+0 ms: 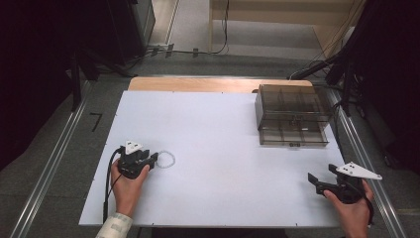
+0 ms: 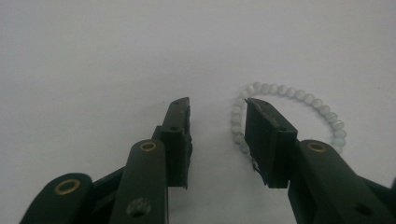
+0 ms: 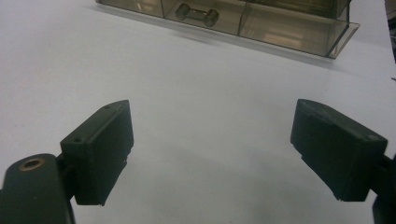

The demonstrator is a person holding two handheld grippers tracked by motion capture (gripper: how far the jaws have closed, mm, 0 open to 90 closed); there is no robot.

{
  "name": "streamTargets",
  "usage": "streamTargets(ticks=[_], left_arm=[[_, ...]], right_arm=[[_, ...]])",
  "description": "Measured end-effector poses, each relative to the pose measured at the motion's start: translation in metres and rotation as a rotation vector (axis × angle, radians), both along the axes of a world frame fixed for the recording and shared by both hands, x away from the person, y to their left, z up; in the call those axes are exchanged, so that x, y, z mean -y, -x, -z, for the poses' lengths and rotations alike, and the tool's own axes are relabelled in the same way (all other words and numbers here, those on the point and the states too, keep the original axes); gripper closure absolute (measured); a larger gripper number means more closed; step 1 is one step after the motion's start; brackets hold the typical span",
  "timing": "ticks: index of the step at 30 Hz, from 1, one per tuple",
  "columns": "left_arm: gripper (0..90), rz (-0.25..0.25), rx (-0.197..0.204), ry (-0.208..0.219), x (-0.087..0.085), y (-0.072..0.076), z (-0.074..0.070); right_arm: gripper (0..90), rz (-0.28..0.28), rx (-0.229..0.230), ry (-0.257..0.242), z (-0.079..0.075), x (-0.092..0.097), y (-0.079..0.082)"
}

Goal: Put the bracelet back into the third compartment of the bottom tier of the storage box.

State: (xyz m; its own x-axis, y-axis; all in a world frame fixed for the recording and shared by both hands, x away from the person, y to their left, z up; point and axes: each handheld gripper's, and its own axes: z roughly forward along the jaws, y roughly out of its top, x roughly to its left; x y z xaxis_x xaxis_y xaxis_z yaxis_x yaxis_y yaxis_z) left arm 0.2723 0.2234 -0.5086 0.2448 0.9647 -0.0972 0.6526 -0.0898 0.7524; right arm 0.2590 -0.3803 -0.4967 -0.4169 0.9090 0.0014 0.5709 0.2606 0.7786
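The bracelet [image 2: 289, 114] of pale beads lies flat on the white table [image 1: 223, 148], near its left front. The left gripper [image 2: 217, 105] sits low over it, one jaw inside the ring and one outside, the near strand between them but not yet pinched. The right gripper [image 3: 210, 135] hovers wide open, facing the brown box [image 1: 291, 115].

High view looks down on the white table [image 1: 218, 148]; both gripper views skim it closely.
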Motion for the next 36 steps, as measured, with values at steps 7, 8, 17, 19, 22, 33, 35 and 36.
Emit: streamTargets(ticks=[7, 8, 17, 19, 22, 33, 35, 36], left_arm=[[68.6, 0.024, -0.005, -0.067, 0.009, -0.004, -0.001], [70.0, 0.024, -0.005, -0.067, 0.009, -0.004, -0.001], [81.0, 0.033, -0.007, -0.085, 0.01, -0.004, 0.0], [81.9, 0.04, -0.006, -0.094, 0.01, -0.004, 0.0], [82.4, 0.041, -0.014, -0.084, 0.009, -0.005, 0.0], [87.0, 0.048, -0.014, -0.102, 0.011, -0.006, 0.001], [87.0, 0.051, -0.015, -0.093, 0.01, -0.006, 0.001], [87.0, 0.051, -0.011, -0.088, 0.01, -0.006, 0.001]], right_arm=[[11.6, 0.0, 0.001, -0.002, 0.0, 0.001, 0.0], [11.6, 0.0, 0.001, -0.002, 0.0, 0.001, 0.0], [12.1, 0.0, 0.004, -0.001, 0.0, 0.001, 0.001], [12.2, 0.0, 0.002, 0.0, 0.0, 0.001, 0.001], [12.1, 0.002, 0.002, 0.0, 0.0, 0.0, 0.0], [12.2, -0.004, -0.001, 0.004, 0.0, -0.003, -0.002], [12.2, -0.01, -0.001, 0.003, 0.0, -0.003, -0.002], [12.2, -0.009, 0.0, 0.0, 0.0, -0.004, -0.002]])
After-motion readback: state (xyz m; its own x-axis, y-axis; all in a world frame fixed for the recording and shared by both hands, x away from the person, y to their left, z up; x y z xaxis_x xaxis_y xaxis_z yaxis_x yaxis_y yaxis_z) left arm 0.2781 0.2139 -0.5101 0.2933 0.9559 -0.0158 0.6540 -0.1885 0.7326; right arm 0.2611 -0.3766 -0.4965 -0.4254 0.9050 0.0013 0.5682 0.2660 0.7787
